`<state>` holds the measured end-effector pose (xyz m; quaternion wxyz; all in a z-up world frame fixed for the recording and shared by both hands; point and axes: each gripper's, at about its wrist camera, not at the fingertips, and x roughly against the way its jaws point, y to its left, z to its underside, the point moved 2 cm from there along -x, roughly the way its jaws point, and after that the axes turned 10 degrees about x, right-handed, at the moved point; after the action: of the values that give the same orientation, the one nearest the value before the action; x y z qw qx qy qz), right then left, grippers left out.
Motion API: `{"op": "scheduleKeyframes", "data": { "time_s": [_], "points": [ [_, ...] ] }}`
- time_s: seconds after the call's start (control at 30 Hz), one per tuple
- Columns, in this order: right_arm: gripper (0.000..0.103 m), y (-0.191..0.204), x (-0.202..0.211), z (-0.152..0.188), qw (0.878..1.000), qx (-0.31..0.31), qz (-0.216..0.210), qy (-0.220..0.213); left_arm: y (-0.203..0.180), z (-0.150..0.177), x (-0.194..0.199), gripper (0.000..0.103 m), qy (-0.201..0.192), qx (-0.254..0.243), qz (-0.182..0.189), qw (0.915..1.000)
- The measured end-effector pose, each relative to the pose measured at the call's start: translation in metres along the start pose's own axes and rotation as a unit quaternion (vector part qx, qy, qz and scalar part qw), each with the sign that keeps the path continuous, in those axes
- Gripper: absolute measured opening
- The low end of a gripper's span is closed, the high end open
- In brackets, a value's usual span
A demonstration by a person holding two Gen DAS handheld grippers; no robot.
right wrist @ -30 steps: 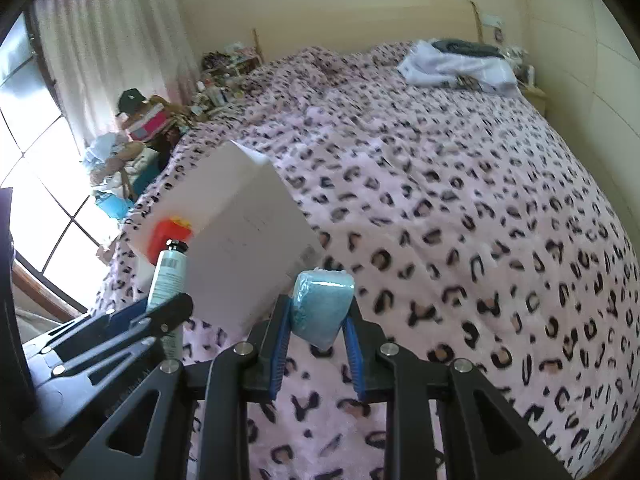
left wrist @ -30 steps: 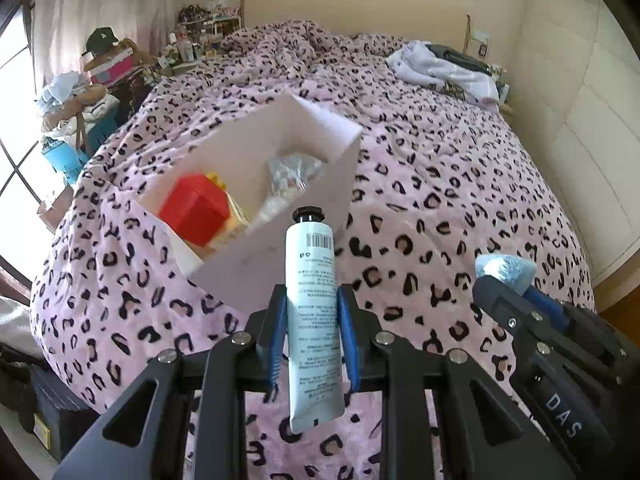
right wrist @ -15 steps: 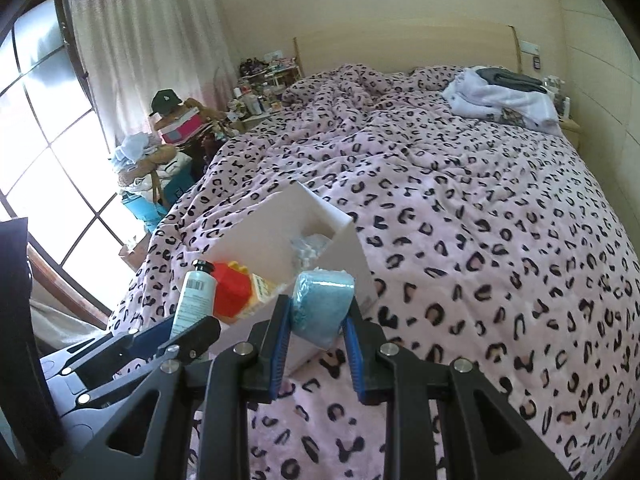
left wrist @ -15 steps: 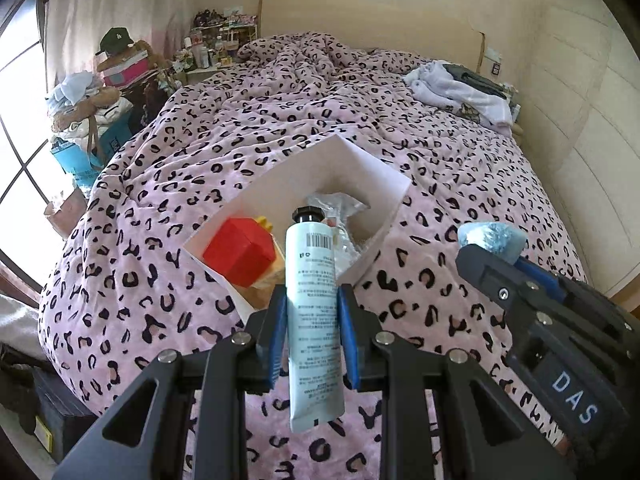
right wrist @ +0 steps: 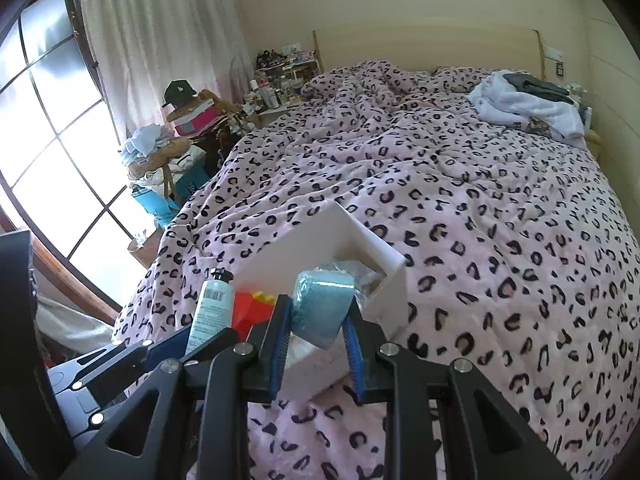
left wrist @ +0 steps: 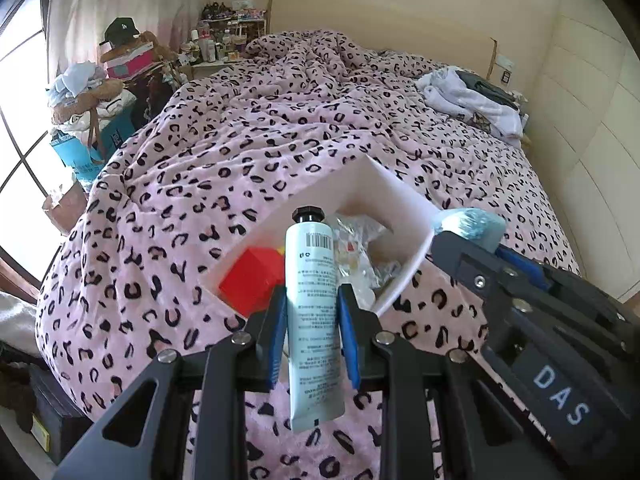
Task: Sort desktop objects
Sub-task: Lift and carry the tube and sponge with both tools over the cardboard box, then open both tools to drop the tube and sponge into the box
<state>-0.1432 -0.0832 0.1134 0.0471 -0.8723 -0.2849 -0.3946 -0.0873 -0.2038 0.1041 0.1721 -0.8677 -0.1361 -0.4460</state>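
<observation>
Two hand-held grippers hover over a bed (left wrist: 240,152) covered in a pink leopard-print blanket, each one loaded. At far left of the right wrist view a large paned window (right wrist: 60,152) and a pale curtain (right wrist: 160,40) fill the frame; beside them sits a heap of clutter: a black cap (right wrist: 179,92) on a pink box (right wrist: 196,118), a blue bag (right wrist: 160,200), and a small shelf of bottles (right wrist: 276,88) next to the headboard. Lower left of the same view, the left hand-held gripper (left wrist: 312,312) is clamped on a white tube (left wrist: 312,300) with a black cap and barcode, held upright with its cap pointing at the box. Centre frame, a white open box (right wrist: 360,240) rests on the blanket, holding a red block (left wrist: 250,284) with a bit of yellow beside it, and crumpled clear plastic packaging (left wrist: 356,248). The tube stands in front of the box's near edge in the left wrist view, hiding part of its contents. The right hand-held gripper (right wrist: 318,320) grips a light blue sponge (right wrist: 320,306), which sits over the box's near right corner. Upper right, folded white and grey clothes (right wrist: 528,108) lie on the bed near the wall.
</observation>
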Motion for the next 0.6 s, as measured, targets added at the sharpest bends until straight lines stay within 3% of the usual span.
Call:
{"op": "scheduleKeyframes", "data": {
  "time_s": [0.6],
  "points": [
    [0.026, -0.007, -0.061, -0.02, 0.999, -0.004, -0.001, 0.044, 0.015, -0.018, -0.042, 0.025, 0.029, 0.017, 0.016, 0.9993]
  ]
}}
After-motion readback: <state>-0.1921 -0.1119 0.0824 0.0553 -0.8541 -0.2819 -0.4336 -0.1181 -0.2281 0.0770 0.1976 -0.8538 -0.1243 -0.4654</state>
